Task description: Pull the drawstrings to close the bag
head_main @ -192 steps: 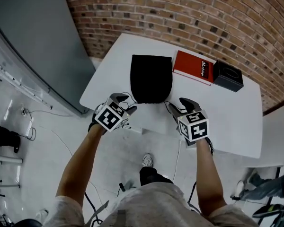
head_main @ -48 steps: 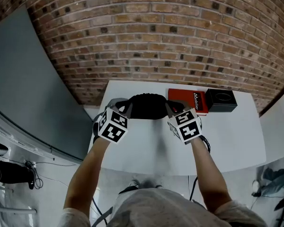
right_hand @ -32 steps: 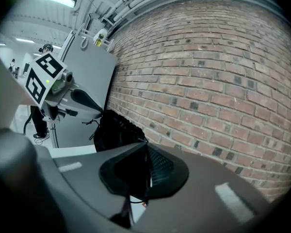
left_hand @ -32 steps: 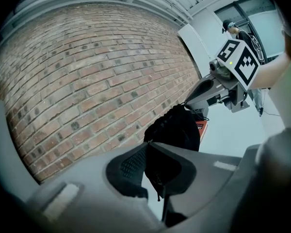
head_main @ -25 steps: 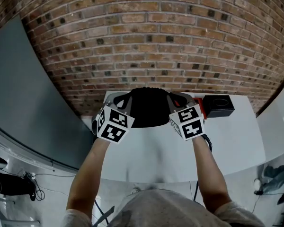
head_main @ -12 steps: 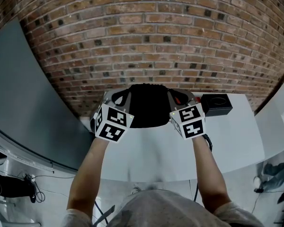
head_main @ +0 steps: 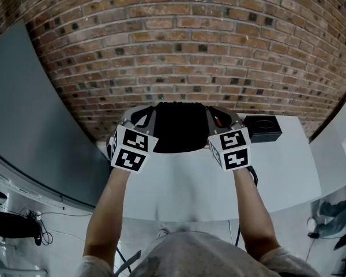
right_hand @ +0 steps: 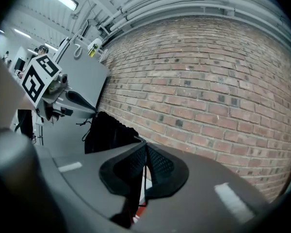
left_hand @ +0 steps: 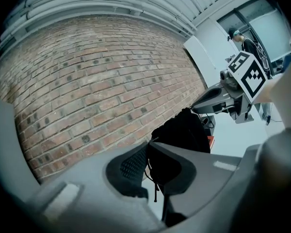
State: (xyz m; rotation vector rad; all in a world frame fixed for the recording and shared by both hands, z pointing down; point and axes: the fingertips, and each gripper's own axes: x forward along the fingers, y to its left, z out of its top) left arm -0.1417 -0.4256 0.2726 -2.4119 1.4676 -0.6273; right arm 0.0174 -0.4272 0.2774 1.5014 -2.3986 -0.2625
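- Count: two grippers, one bag, two drawstrings, one box, one red sliver, one desk.
- Setting: a grey panel (head_main: 23, 108) stands at far left. A brick wall (head_main: 179, 45) fills the background behind the white desk (head_main: 219, 183).
- The bag (head_main: 180, 128) is plain black cloth. It is held up between the two grippers, in front of the wall and over the far edge of the desk. Its top edge is bunched into small pleats. Whether its bottom touches the desk cannot be told.
- The left drawstring (left_hand: 154, 186) is a thin black cord. It runs from the bag's upper left corner into the left gripper, and a short end dangles below the jaws.
- The right drawstring (right_hand: 145, 178) is a thin dark cord that passes straight down between the right gripper's pads.
- The left gripper (head_main: 150, 113) points at the wall with its jaws closed, pinching the left drawstring. Its tips are at the bag's upper left corner.
- The right gripper (head_main: 211, 113) also points at the wall with its jaws closed, pinching the right drawstring. Its tips are at the bag's upper right corner.
- The left arm (head_main: 104, 212) and right arm (head_main: 251, 212) are bare and stretched forward side by side, about the bag's width apart.
- The black box (head_main: 262, 127) sits on the desk just right of the right gripper.
- The red sliver (left_hand: 211, 141) shows on the desk by the bag's lower edge, mostly hidden.
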